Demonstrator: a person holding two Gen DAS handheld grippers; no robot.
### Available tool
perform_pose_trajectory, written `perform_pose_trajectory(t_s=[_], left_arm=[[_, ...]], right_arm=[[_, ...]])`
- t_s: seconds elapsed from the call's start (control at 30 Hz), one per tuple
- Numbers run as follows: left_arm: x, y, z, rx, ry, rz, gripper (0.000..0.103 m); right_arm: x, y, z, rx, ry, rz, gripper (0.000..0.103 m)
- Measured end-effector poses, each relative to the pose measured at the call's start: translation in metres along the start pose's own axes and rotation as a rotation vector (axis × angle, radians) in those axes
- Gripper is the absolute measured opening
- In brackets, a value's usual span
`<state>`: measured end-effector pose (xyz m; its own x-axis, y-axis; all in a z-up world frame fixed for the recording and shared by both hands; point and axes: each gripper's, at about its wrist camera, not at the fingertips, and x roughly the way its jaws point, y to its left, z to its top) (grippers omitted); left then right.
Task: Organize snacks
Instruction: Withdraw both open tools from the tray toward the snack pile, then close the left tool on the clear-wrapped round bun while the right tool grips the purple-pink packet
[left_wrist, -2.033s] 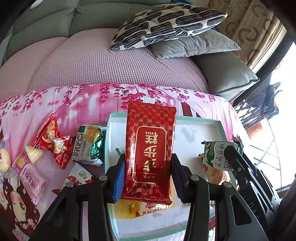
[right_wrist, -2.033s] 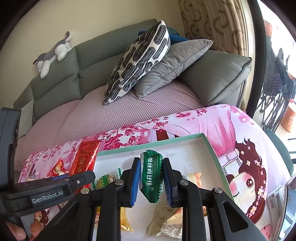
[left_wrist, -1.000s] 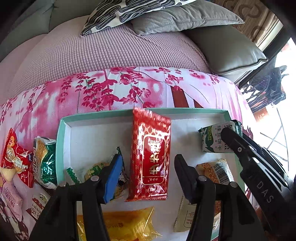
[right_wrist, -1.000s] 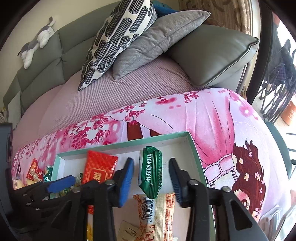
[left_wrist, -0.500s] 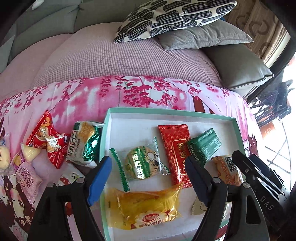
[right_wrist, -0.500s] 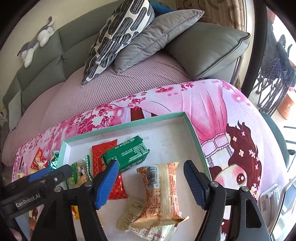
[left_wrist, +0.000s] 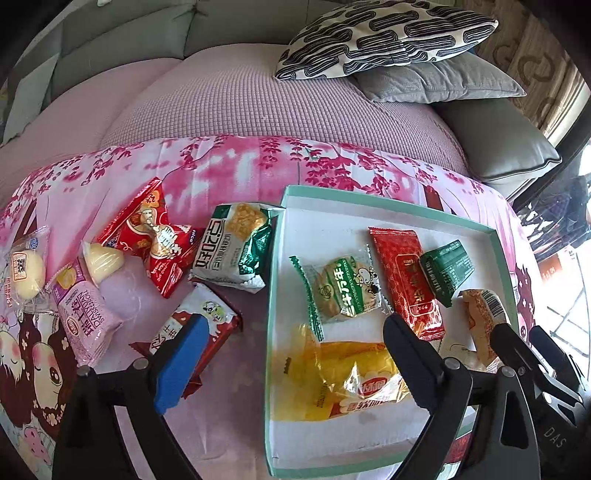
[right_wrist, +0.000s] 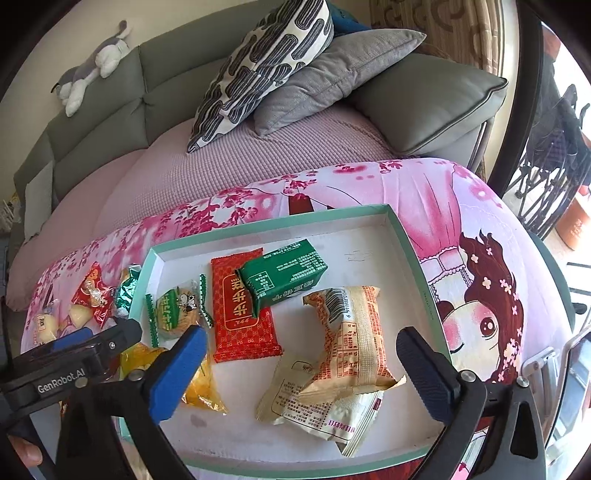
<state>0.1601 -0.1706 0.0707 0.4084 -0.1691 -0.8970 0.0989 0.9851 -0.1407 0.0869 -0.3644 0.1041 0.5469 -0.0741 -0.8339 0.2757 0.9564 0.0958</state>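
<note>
Both grippers hang over the table with fingers spread wide and nothing between them. The left gripper (left_wrist: 291, 354) sits above the tray's left wall; the right gripper (right_wrist: 301, 367) sits over the tray's near right part.

The tray (right_wrist: 413, 254) is shallow, white inside with a mint-green rim, lying on a pink cartoon cloth (right_wrist: 480, 206). Inside it, a flat red packet (right_wrist: 240, 325) with gold pattern lies lengthwise near the middle. A dark green packet (right_wrist: 284, 277) rests across its top right corner, back side up with white print. To the left is a round biscuit (left_wrist: 347, 288) in clear wrap with a green band. Nearer, a yellow bag (left_wrist: 340, 380) lies crumpled. On the right, an orange-cream packet (right_wrist: 351, 339), barcode up, overlaps a pale beige one (right_wrist: 314, 406).

Outside the tray, on the cloth to its left, more snacks lie loose: a green-white pack (left_wrist: 232, 247) touching the tray wall, a red twisted wrapper (left_wrist: 147, 236), a red-white bar (left_wrist: 199, 332) by the left gripper's blue finger (left_wrist: 181, 365), a pink packet (left_wrist: 85, 317) and two pale buns (left_wrist: 26, 269).
</note>
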Motion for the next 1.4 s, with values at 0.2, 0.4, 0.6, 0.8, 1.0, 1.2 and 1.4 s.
perform_pose_trajectory(t_s=[0.2,0.4,0.6,0.8,1.0,1.2,1.4], left_arm=[[-0.009,0.017,-0.012,0.001,-0.042,0.021,0.096],[-0.018,0.033,-0.026,0.018,-0.092,0.016,0.096],[-0.027,0.050,-0.044,0.038,-0.150,0.038,0.096],[-0.034,0.066,-0.051,0.034,-0.165,0.044,0.096],[-0.038,0.095,-0.045,0.005,-0.172,0.072,0.096],[-0.043,0.135,-0.037,-0.032,-0.169,0.084,0.096],[-0.054,0.181,-0.028,-0.077,-0.173,0.140,0.096]], right_arm=[[-0.007,0.012,-0.009,-0.012,-0.020,-0.005,0.103],[-0.009,0.031,-0.028,-0.035,-0.047,0.003,0.103],[-0.006,0.048,-0.047,-0.022,-0.045,0.027,0.103],[-0.007,0.071,-0.058,-0.084,-0.033,0.019,0.103],[-0.009,0.096,-0.058,-0.109,-0.034,0.039,0.103],[-0.005,0.130,-0.053,-0.157,-0.024,0.065,0.103],[-0.002,0.168,-0.045,-0.221,-0.019,0.104,0.103]])
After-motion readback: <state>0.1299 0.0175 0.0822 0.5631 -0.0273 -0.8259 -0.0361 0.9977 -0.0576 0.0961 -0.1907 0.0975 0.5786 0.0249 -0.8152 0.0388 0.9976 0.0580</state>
